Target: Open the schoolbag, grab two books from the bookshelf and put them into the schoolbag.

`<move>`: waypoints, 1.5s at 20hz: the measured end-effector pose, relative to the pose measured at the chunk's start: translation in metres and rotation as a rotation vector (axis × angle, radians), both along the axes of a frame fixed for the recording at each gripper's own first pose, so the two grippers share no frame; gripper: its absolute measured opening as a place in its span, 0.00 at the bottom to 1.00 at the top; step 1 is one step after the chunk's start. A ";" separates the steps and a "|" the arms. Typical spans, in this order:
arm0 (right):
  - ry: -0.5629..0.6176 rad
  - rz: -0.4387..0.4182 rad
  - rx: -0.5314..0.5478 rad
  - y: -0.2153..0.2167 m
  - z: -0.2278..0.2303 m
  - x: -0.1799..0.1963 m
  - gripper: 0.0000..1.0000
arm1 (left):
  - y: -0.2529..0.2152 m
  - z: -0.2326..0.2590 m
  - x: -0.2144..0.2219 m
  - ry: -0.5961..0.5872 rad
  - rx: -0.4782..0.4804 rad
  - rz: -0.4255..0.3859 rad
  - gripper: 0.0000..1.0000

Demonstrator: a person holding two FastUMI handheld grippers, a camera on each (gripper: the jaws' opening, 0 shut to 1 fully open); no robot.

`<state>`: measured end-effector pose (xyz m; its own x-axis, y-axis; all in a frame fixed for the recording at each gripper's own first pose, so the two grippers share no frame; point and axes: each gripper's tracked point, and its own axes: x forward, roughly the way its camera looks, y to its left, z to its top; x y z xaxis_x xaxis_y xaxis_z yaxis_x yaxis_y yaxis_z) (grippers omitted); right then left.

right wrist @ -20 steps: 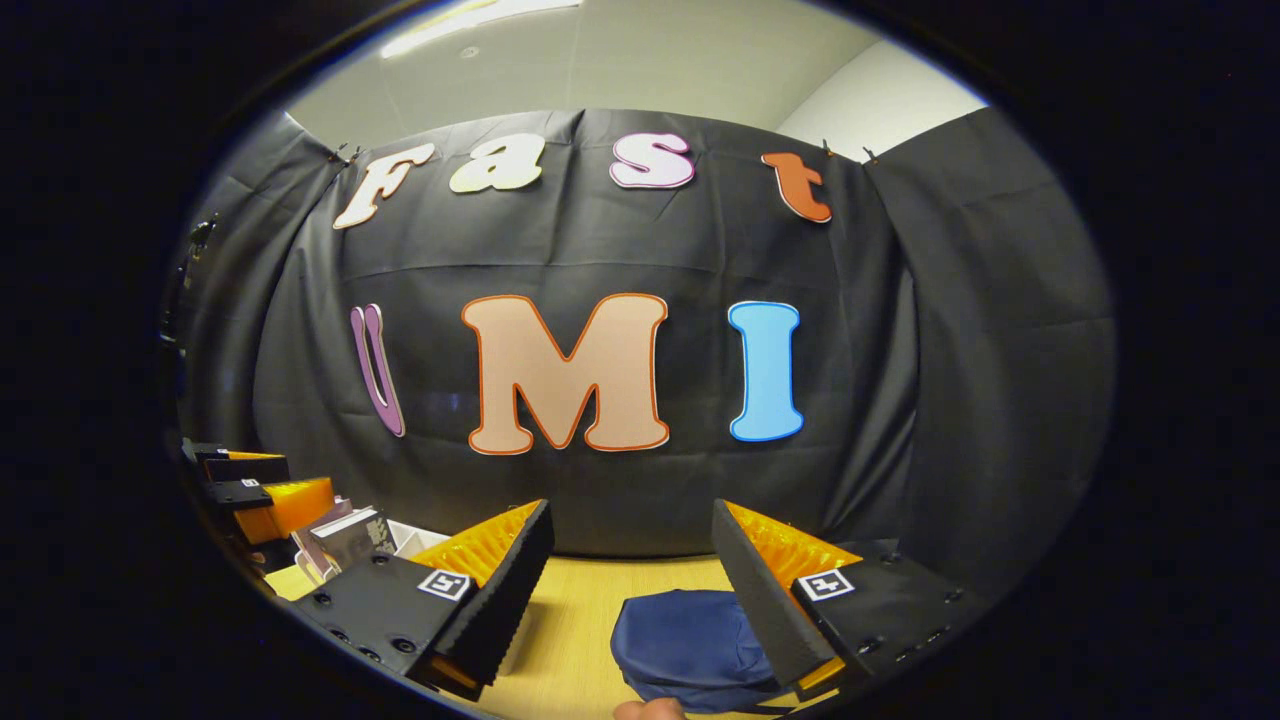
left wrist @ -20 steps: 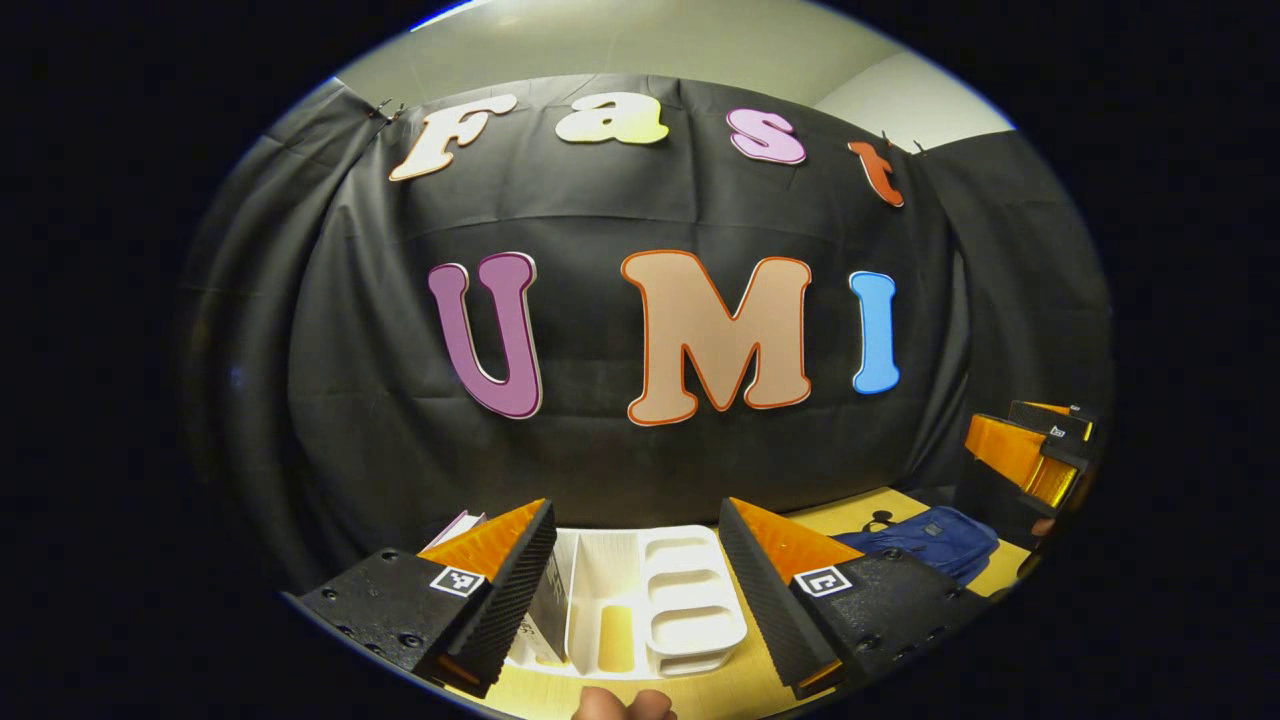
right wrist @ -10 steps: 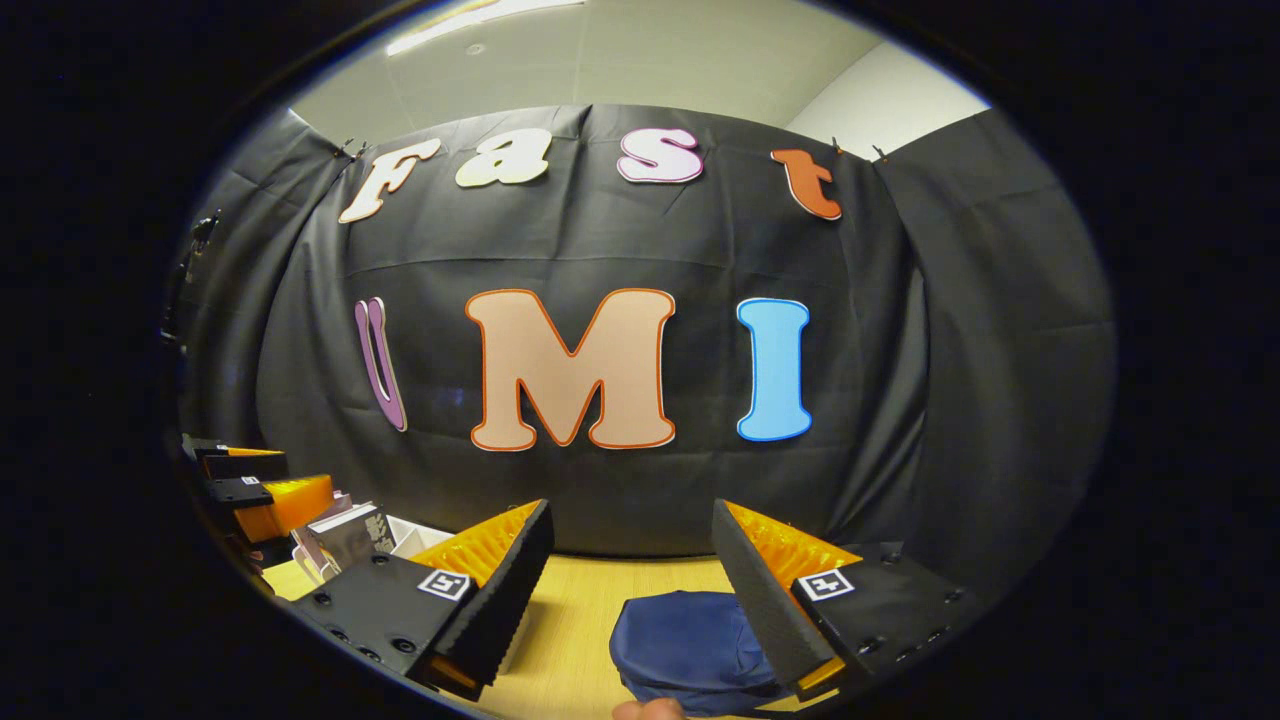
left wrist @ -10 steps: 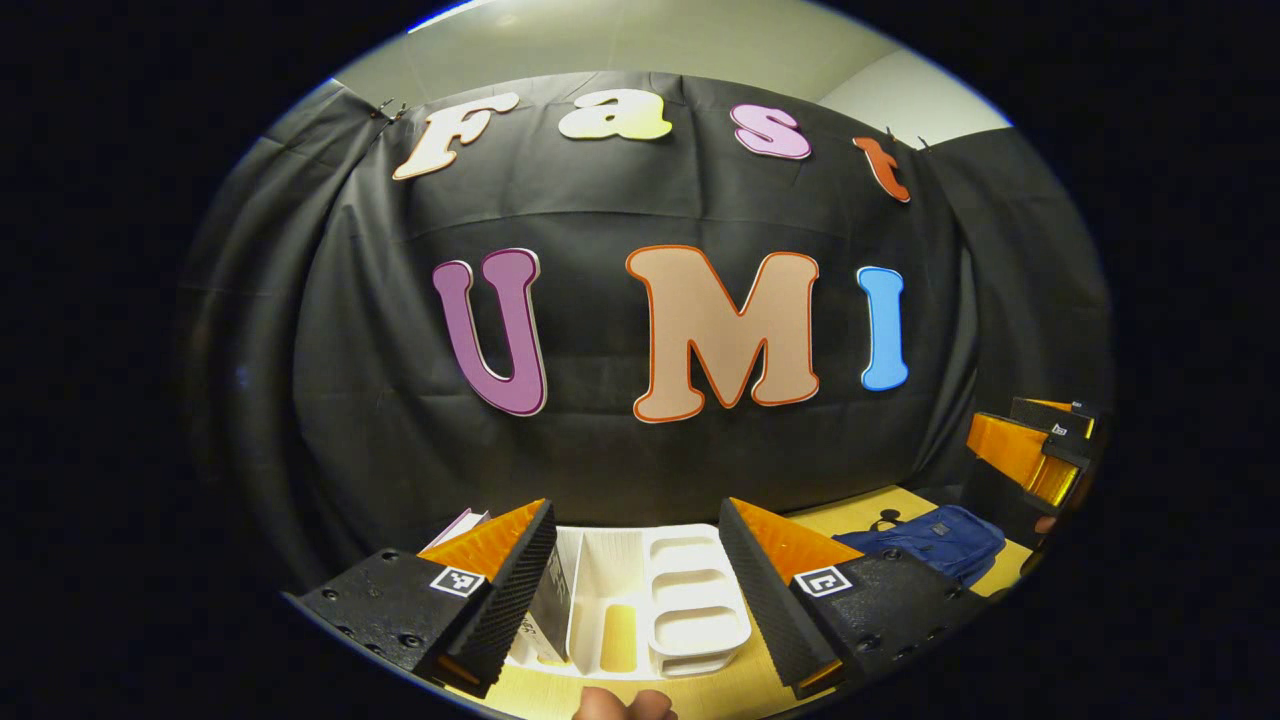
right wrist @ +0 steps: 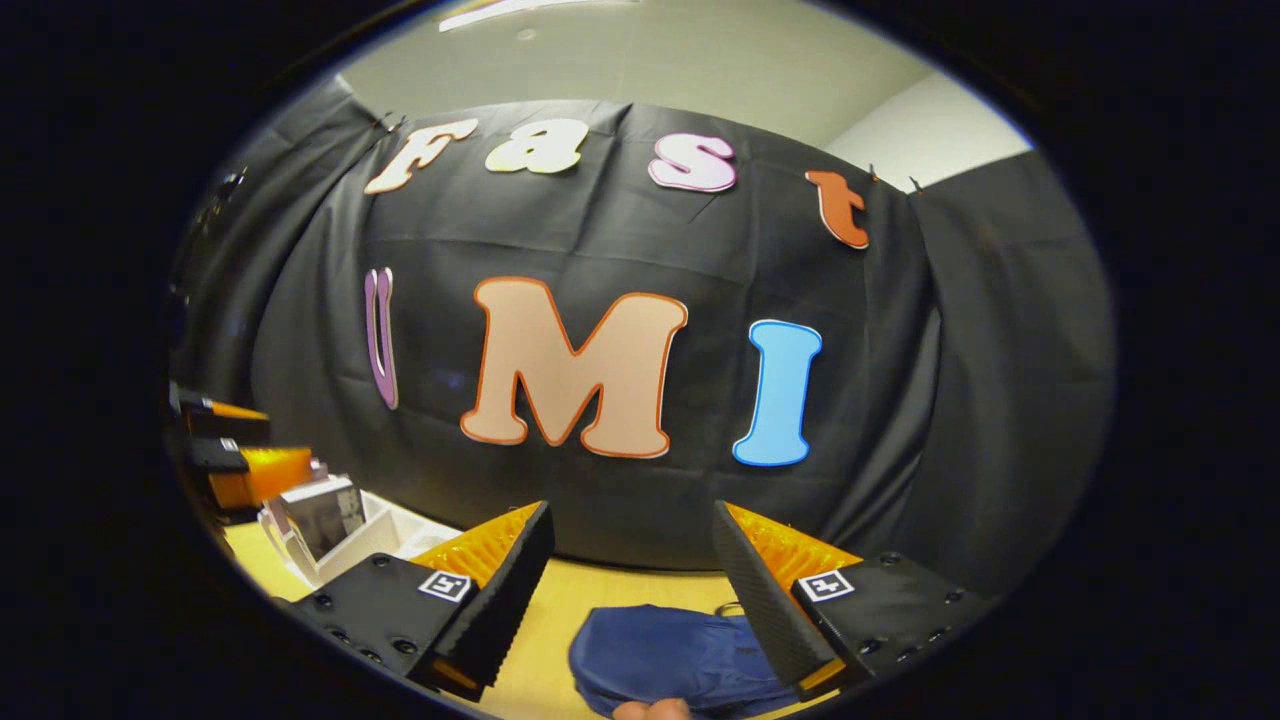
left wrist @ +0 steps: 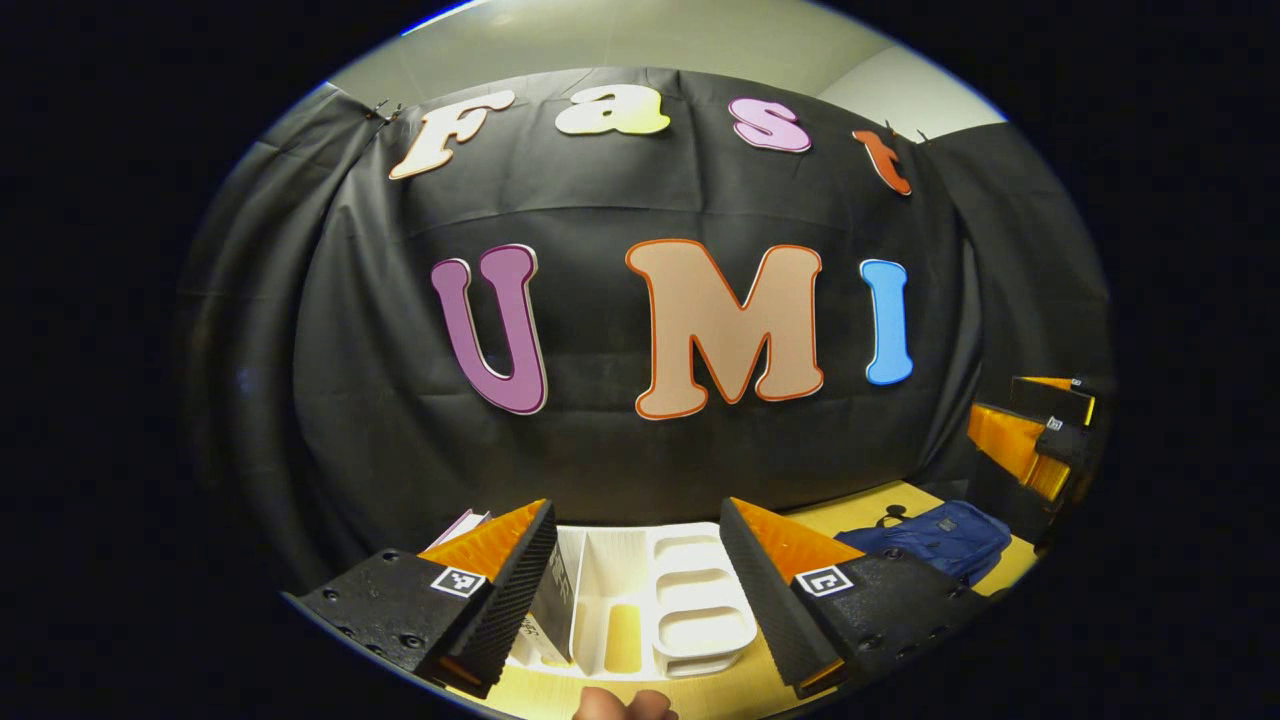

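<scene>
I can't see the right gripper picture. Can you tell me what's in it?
The right gripper hangs open over a blue schoolbag lying on a wooden table. At the left edge, a white bookshelf holds books, near the left gripper.

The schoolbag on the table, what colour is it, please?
Dark blue schoolbag; clearest in right gripper view.

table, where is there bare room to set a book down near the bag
Bare table shows between the white bookshelf and the blue schoolbag, running back to the black cloth wall. In the left gripper view, a bare strip lies in front of the bookshelf. The shelf's left end is crowded with upright books, and the bag fills the right side.
</scene>
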<state>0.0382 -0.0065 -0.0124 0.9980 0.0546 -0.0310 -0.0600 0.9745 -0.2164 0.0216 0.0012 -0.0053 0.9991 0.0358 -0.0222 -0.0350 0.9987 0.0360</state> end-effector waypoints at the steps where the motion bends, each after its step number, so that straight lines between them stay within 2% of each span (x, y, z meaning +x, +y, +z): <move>1: 0.032 0.003 -0.053 -0.002 -0.014 0.000 1.00 | 0.001 -0.001 0.001 0.000 0.002 0.005 0.96; 7: 0.194 0.036 -0.417 -0.033 -0.105 -0.011 1.00 | 0.015 -0.006 -0.004 0.021 -0.002 0.042 0.95; 9: 0.238 0.077 -0.532 -0.037 -0.139 -0.015 0.89 | 0.025 -0.007 -0.010 0.020 -0.013 0.068 0.96; 10: 0.247 0.102 -0.597 -0.037 -0.152 -0.016 0.89 | 0.029 -0.008 -0.011 0.026 -0.013 0.083 0.95; 13: 0.279 0.200 -0.782 -0.037 -0.204 -0.022 0.98 | 0.039 -0.013 -0.016 0.043 -0.008 0.112 0.95; 14: 0.312 0.225 -0.820 -0.038 -0.223 -0.023 0.99 | 0.042 -0.011 -0.018 0.039 -0.005 0.119 0.97; 15: 0.341 0.251 -0.840 -0.038 -0.243 -0.022 0.89 | 0.045 -0.009 -0.018 0.031 0.002 0.127 0.96; 17: 0.379 0.274 -0.904 -0.042 -0.268 -0.014 0.89 | 0.048 -0.005 -0.020 0.023 0.020 0.141 0.95; 18: 0.399 0.293 -0.940 -0.044 -0.280 -0.011 0.90 | 0.050 -0.002 -0.022 0.015 0.027 0.146 0.96; 19: 0.417 0.299 -0.973 -0.047 -0.289 -0.008 1.00 | 0.050 0.000 -0.023 0.007 0.031 0.149 0.96; 20: 0.446 0.305 -0.993 -0.052 -0.301 -0.007 0.89 | 0.050 0.002 -0.024 0.005 0.035 0.149 0.95; 21: 0.472 0.308 -1.008 -0.055 -0.311 -0.005 0.89 | 0.050 0.002 -0.025 0.002 0.037 0.152 0.96; 22: 0.490 0.310 -1.029 -0.055 -0.318 0.001 1.00 | 0.052 0.003 -0.027 0.000 0.038 0.156 0.95; 25: 0.508 0.323 -1.069 -0.056 -0.334 0.009 1.00 | 0.056 0.001 -0.028 0.010 0.036 0.174 0.96; 26: 0.514 0.335 -1.077 -0.055 -0.337 0.011 0.87 | 0.058 0.001 -0.030 0.012 0.033 0.181 0.95; 27: 0.519 0.347 -1.088 -0.053 -0.340 0.013 1.00 | 0.059 -0.001 -0.030 0.015 0.028 0.184 0.97; 30: 0.554 0.361 -1.128 -0.055 -0.352 0.015 0.69 | 0.060 -0.004 -0.032 0.023 0.019 0.197 0.97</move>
